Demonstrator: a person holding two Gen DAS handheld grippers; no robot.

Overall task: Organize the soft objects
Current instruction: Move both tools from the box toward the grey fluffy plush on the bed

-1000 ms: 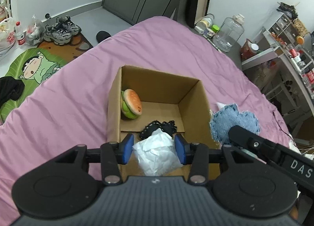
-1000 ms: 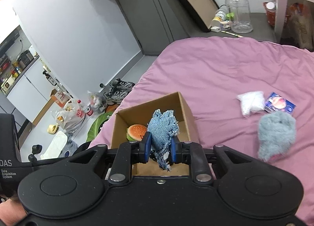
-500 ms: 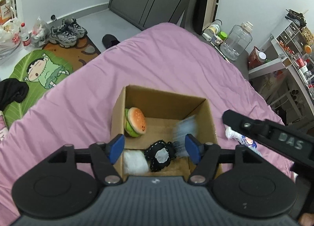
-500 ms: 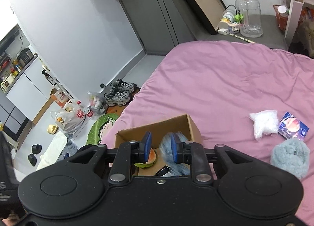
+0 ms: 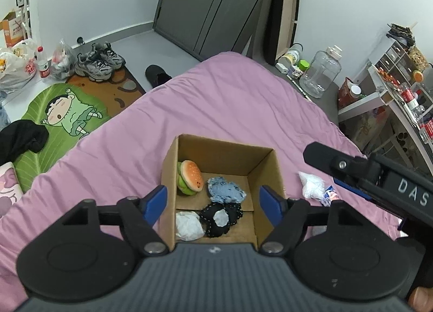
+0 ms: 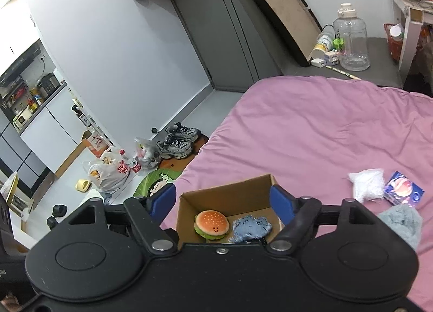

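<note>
An open cardboard box sits on the pink bed. Inside lie a burger plush, a blue denim pad, a black pad with a white patch and a white crumpled piece. My left gripper is open and empty above the box's near side. My right gripper is open and empty above the box; the burger and denim pad show between its fingers. A white fluffy bag, a blue packet and a grey fuzzy piece lie on the bed to the right.
The pink bedspread fills the middle. The right gripper's body reaches in from the right in the left wrist view. Shoes, bags and a cartoon mat lie on the floor left. A clear jug and shelves stand at the right.
Both grippers opened. The white piece dropped from the left gripper and the denim pad from the right into the box. Both grippers rose and pulled back from the box.
</note>
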